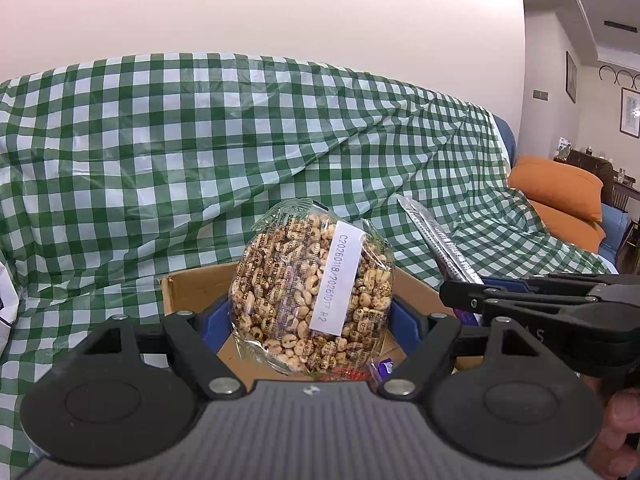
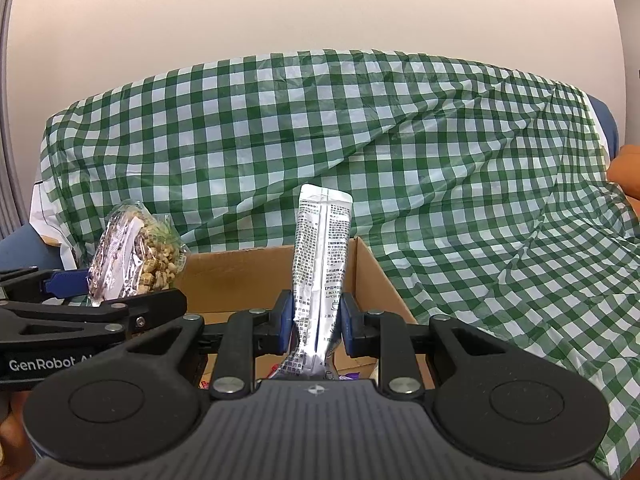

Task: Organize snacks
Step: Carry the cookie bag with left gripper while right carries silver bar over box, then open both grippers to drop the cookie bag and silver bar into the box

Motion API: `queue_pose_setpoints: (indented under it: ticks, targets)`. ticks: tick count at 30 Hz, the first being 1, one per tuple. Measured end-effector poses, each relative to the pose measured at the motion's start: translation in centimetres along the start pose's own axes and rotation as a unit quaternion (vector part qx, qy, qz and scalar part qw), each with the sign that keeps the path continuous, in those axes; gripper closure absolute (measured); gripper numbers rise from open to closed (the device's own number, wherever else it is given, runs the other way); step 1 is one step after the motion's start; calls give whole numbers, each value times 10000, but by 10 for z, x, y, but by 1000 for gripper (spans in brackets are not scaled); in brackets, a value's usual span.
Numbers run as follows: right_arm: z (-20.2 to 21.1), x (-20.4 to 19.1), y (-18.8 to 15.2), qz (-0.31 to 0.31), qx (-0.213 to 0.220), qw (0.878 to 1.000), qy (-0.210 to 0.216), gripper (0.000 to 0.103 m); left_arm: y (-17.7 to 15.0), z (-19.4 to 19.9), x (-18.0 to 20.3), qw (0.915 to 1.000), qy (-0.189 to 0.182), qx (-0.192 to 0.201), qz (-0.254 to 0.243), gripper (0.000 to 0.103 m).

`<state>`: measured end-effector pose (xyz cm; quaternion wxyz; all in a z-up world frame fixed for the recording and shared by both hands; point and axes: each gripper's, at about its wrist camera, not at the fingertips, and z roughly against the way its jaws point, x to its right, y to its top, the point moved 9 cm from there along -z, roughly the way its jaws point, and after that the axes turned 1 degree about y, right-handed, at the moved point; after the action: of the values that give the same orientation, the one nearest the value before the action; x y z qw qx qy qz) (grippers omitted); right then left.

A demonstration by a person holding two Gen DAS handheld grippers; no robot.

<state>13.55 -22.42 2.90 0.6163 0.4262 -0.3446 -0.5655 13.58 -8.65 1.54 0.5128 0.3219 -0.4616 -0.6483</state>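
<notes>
- The left gripper [image 1: 312, 316] clamps a clear bag of puffed snacks [image 1: 312, 292], its blue pads pressed on both sides, holding it upright above the near edge of an open cardboard box [image 1: 192, 292].
- Beside it, the right gripper [image 2: 316, 324] pinches a silver sachet [image 2: 320, 264], which stands upright over the same box.
- More wrappers lie on the box floor, red and purple; what they hold cannot be told.
- The box sits on a sofa draped in a green checked cloth [image 1: 200, 140]; an orange cushion [image 1: 560, 188] rests at the far right.
</notes>
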Motion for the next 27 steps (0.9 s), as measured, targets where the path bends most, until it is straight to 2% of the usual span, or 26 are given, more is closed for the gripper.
queue_pose_setpoints:
  ticks: [27]
  targets:
    - [-2,3,-2,36,-58,9999,-77,78,2,-5,8,10000,-90,14,1,19]
